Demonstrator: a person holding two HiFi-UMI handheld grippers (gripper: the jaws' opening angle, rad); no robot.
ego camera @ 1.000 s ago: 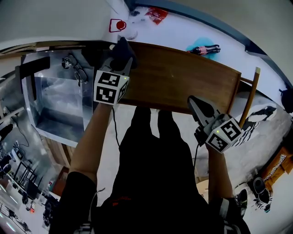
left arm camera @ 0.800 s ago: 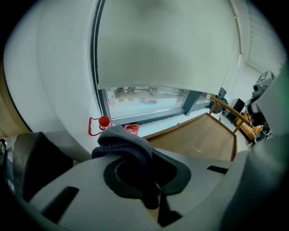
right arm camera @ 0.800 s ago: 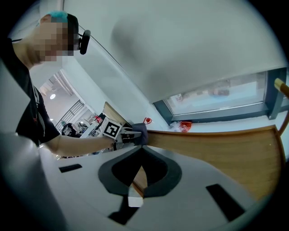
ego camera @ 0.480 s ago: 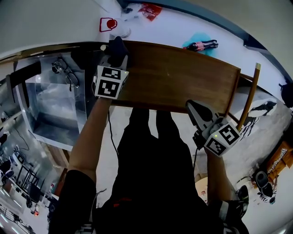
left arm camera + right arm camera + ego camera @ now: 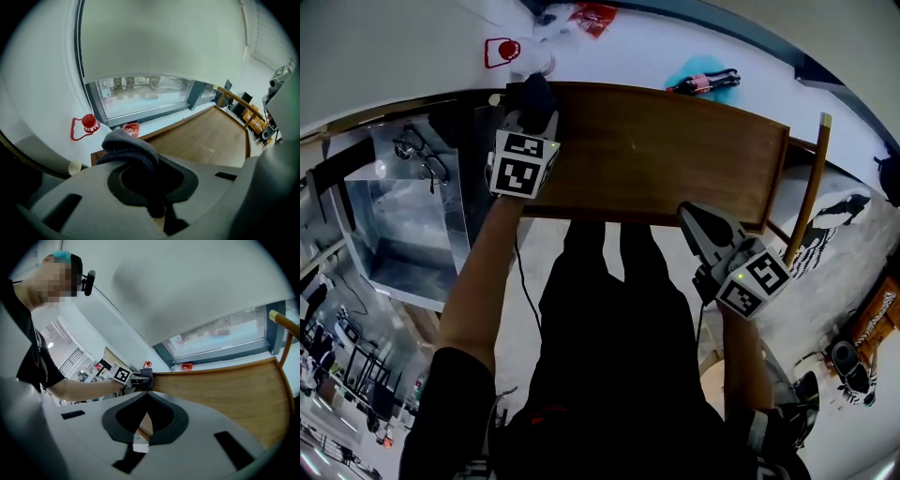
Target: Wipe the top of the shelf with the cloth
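The left gripper point(image 5: 528, 114) is clamped on a dark grey cloth point(image 5: 538, 94), which sits at the far left corner of the wooden shelf top point(image 5: 675, 155). The right gripper point(image 5: 692, 216) has its jaws pressed together with nothing between them, at the shelf's near edge.

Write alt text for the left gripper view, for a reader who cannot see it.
The left gripper holds a dark grey cloth between its jaws, at one end of a brown wooden shelf top. Behind it is a window.
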